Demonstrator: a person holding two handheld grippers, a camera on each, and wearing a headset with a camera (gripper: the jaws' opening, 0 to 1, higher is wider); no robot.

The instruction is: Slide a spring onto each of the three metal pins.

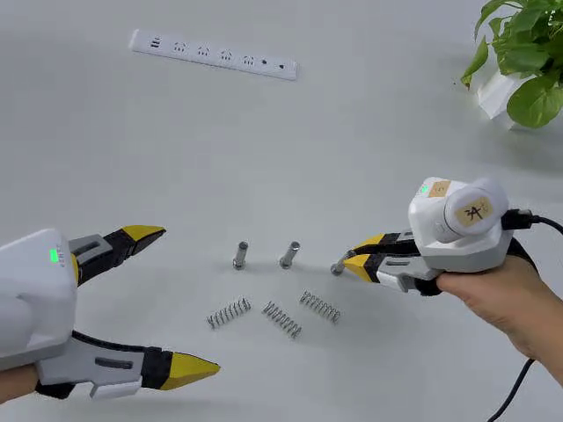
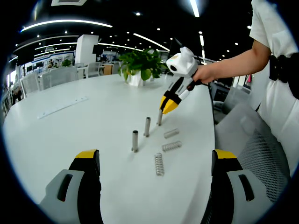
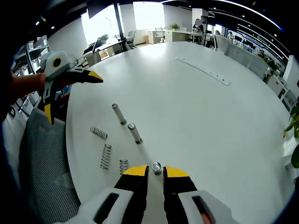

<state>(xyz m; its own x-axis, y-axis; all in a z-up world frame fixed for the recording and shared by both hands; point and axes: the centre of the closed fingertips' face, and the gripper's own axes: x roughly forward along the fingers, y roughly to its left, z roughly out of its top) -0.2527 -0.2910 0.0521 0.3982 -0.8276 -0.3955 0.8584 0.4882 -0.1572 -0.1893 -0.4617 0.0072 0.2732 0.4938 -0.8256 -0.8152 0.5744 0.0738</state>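
White tabletop (image 1: 106, 158) in an open office is carrying the whole job. Three metal pins are standing in a row across it: the left pin (image 1: 240, 255), the middle pin (image 1: 289, 255) and the right pin (image 1: 338, 267). Three springs are lying flat just on the person's side of that row, none on a pin yet: the left spring (image 1: 229, 312), the middle spring (image 1: 281, 319) and the right spring (image 1: 319, 306). Each is lying with its long axis along the table while the pins are pointing up, so a spring is probably going to need tipping on end first.

The right gripper (image 1: 356, 264) is reaching in from the right, jaws drawn almost together with the right pin's head at the slit between the tips; whether it is pinching, I cannot tell. The left gripper (image 1: 180, 301) is hovering left of the springs, jaws spread wide and empty, with the left spring lying nearest it.

One power strip (image 1: 214, 54) and one potted plant (image 1: 519, 61) are sitting at the far edge.
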